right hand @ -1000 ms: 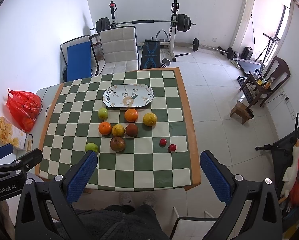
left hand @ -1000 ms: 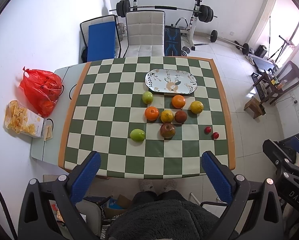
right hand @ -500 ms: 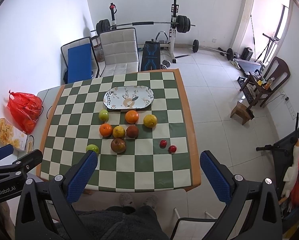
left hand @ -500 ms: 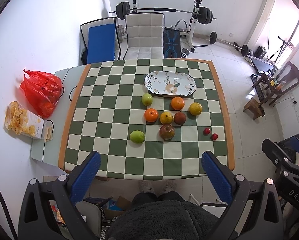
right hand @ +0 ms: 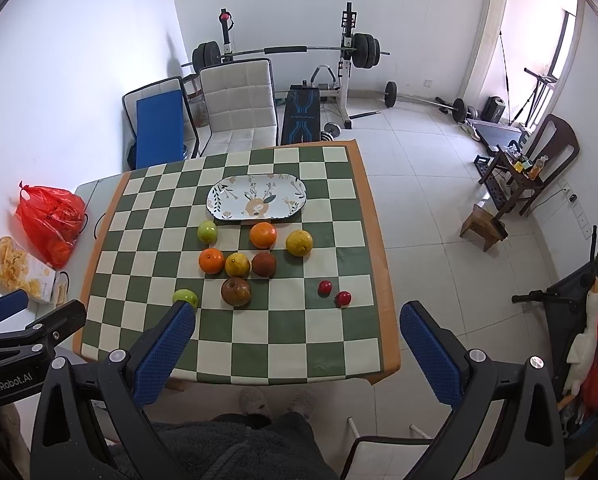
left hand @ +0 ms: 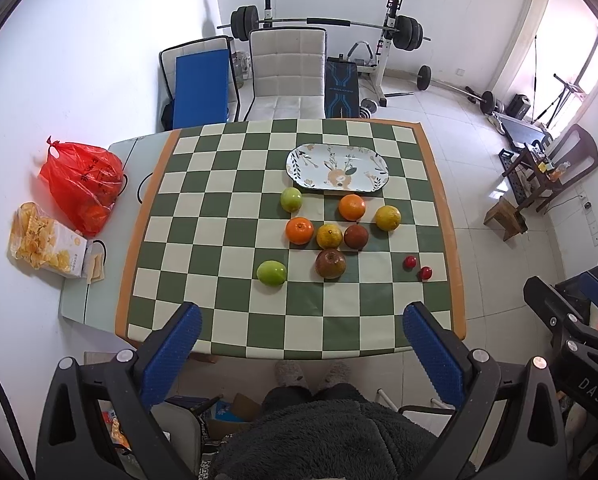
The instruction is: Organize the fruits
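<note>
Both the left gripper (left hand: 301,330) and the right gripper (right hand: 297,330) hang high above the counter (left hand: 227,216) with fingers spread wide, holding nothing. The fruits (left hand: 330,236) sit loose in a cluster at the centre of the left wrist frame, just below the empty patterned plate (left hand: 339,168). Two small red fruits (left hand: 417,267) lie apart toward the right edge.

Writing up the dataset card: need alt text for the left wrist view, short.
Seen from high above, a green-and-white checkered table holds loose fruit: oranges, green apples and two small red fruits, beside an empty oval plate. The open left gripper frames the bottom; a red bag lies to the left.
</note>
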A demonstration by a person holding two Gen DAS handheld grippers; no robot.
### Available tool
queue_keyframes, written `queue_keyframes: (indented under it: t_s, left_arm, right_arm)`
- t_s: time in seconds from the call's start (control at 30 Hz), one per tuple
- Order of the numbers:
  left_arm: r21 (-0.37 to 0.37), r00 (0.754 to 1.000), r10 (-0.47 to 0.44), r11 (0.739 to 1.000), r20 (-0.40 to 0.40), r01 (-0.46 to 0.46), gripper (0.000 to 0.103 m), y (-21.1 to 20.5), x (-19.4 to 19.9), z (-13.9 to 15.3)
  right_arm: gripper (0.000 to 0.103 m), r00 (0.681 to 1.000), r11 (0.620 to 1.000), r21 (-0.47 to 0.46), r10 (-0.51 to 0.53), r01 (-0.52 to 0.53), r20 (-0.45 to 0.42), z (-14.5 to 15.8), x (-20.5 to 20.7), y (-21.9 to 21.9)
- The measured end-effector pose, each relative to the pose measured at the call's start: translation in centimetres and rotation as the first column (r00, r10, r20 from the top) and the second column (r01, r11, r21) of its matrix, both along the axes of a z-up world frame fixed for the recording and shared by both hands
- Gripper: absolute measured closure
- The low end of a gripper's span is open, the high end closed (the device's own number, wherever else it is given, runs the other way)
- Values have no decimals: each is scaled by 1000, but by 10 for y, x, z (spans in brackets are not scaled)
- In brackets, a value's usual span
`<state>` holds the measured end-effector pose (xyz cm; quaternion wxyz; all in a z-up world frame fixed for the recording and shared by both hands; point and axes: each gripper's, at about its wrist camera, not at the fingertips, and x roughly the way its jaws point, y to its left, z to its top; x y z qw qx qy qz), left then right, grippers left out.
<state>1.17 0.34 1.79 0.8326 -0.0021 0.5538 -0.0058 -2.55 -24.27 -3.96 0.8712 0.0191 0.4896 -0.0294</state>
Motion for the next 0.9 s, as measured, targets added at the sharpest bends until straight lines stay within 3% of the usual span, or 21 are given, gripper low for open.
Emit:
queue_keyframes:
  t_s: [0.9]
  left_arm:
    - [-4,1000,1,1000,11,-1,0,-3,3,4]
  right_arm:
    - [0,1000,1000,2,4,-4,10,7,1,4]
